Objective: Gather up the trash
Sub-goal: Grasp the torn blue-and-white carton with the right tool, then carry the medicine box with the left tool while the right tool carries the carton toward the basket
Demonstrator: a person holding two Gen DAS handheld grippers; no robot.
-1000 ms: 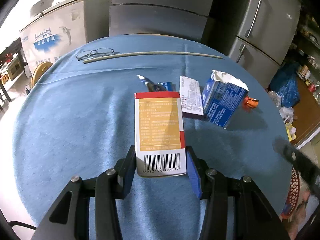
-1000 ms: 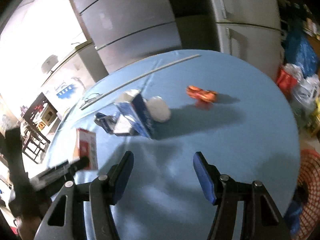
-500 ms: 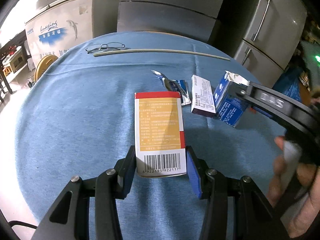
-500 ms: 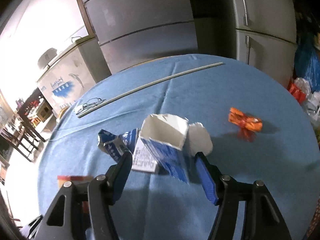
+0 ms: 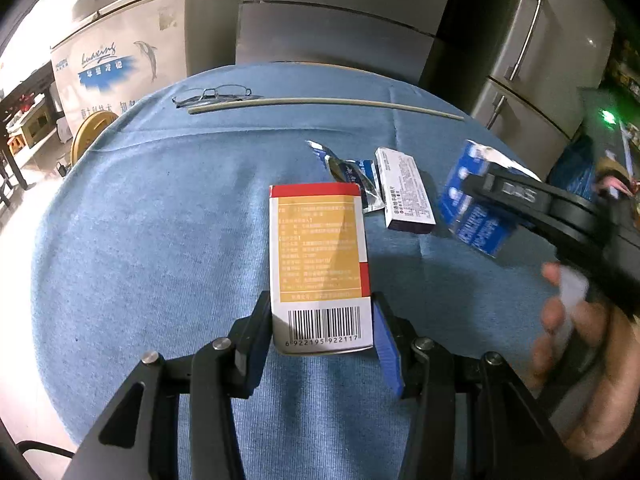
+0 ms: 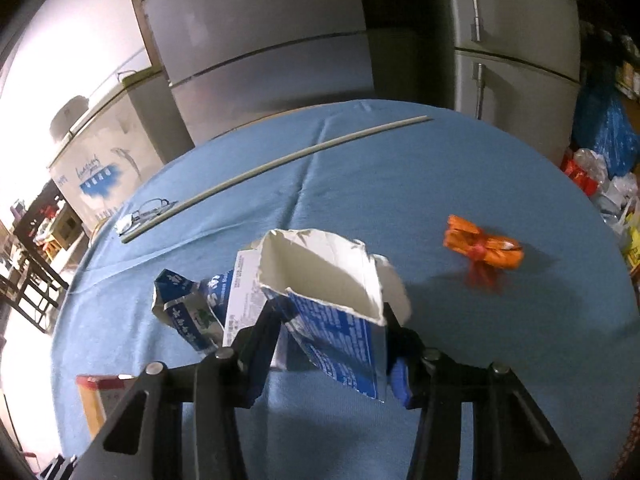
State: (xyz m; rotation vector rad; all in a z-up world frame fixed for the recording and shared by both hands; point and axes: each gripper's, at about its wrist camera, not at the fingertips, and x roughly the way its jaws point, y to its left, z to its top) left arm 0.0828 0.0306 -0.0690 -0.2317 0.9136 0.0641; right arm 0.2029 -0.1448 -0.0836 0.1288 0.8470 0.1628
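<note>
Since half a second ago my right gripper point(image 6: 334, 344) has pushed forward until its jaws straddle the torn blue carton point(image 6: 332, 320), which now fills the gap between the fingers; I cannot tell whether the pads actually press its sides. My left gripper point(image 5: 322, 334) has not changed: it is clamped on the red-and-orange box point(image 5: 318, 264), barcode end toward me, the box pointing to 12 o'clock over the blue tablecloth point(image 5: 160, 240).

From the left wrist view, the crumpled blue wrapper point(image 5: 352, 172) lies just beyond the box at 1 o'clock, touching the flat white-and-purple box point(image 5: 404, 192) beside it. At 3 o'clock my right hand point(image 5: 580, 360) holds its gripper.

From the right wrist view, an orange wrapper point(image 6: 484, 252) sits apart at 2 o'clock. Farther off, at 11 o'clock, a long pale rod point(image 6: 276, 164) crosses the cloth with a pair of glasses point(image 6: 148, 206) at its left end.
</note>
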